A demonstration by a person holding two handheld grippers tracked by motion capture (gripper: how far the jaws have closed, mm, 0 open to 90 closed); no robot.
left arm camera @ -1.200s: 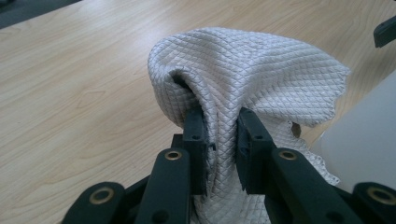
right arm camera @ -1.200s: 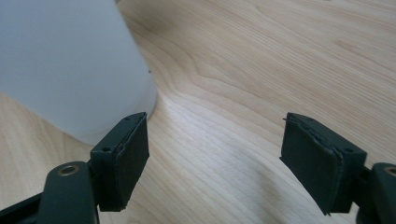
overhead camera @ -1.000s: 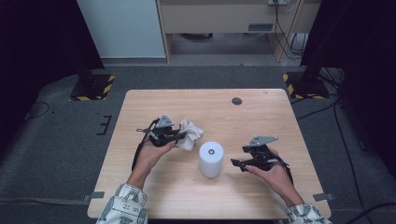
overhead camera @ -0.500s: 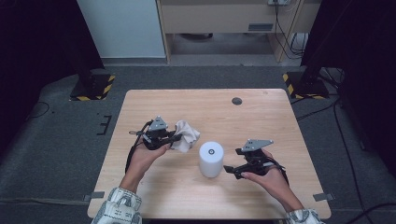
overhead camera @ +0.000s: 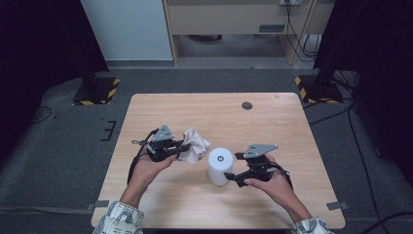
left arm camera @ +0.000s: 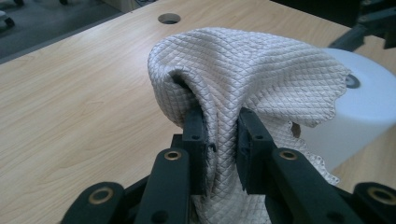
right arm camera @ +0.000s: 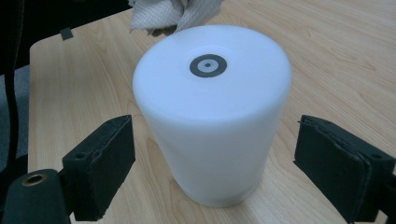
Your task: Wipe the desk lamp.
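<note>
Notably, no legible writing appears on any item; the single white cylinder [overhead camera: 220,165] bears only a dark ring mark on its top face. One quilted cloth [left arm camera: 243,79] is present, pinched firmly between the closed jaws of the left gripper [overhead camera: 181,147] and held near the table's middle, just beside the cylinder. The right gripper [overhead camera: 235,167] stands wide open, its jaws having just been opening; the cylinder stands upright between them, both pads apart from its wall. One round hole [overhead camera: 247,105] sits toward the far edge of the table [overhead camera: 292,126], where bare surface lies open.
</note>
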